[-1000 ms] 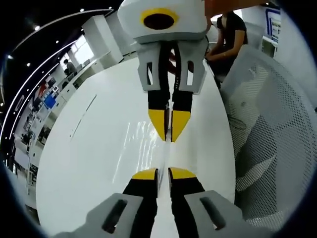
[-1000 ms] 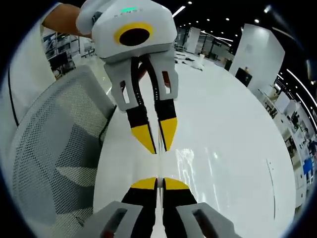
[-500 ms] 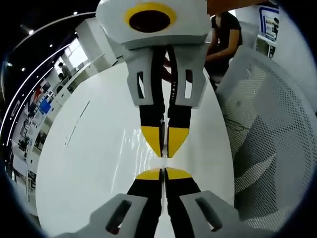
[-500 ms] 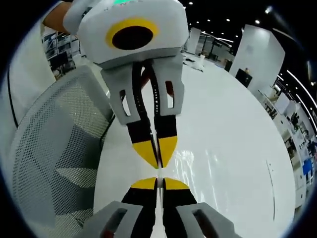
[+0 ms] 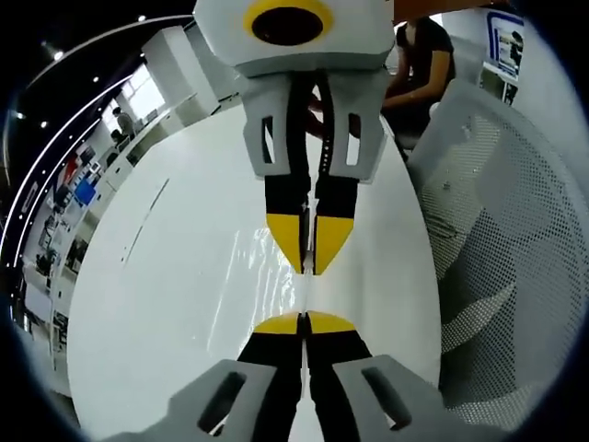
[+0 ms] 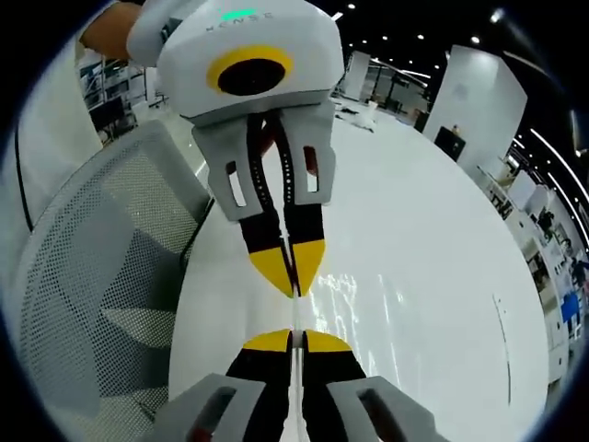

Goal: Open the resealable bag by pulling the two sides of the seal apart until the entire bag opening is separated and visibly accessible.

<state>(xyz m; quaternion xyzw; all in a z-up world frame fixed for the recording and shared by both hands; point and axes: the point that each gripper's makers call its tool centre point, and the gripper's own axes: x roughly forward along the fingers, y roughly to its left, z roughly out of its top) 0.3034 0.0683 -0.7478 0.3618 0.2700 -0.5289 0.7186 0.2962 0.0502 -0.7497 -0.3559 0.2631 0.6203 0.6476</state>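
The white table [image 5: 175, 276] serves as the landmark; both grippers hang above its glossy top, facing each other tip to tip. In the left gripper view the left gripper [image 5: 304, 324] rises from the bottom with its yellow-tipped fingers pressed together on a thin clear edge; directly opposite it the right gripper [image 5: 308, 249] comes down from the top, its fingers drawn close on the same clear edge. In the right gripper view the arrangement mirrors: the right gripper [image 6: 290, 341] rises from the bottom with fingers closed to a narrow slit on the film, and the left gripper [image 6: 287, 267] descends from above with its yellow tips nearly meeting. The resealable bag [image 5: 306, 290] is a clear, almost invisible sheet held above the table between the two sets of tips; it shows as a thin pale line and faint shiny streaks [image 6: 293, 313] over the table's surface; whether its seal is parted I cannot tell. Beside the table's edge stands a white mesh chair [image 5: 502, 239], also seen at [image 6: 92, 285]; beyond the table's far end a seated person [image 5: 419, 69] in dark clothing leans forward.
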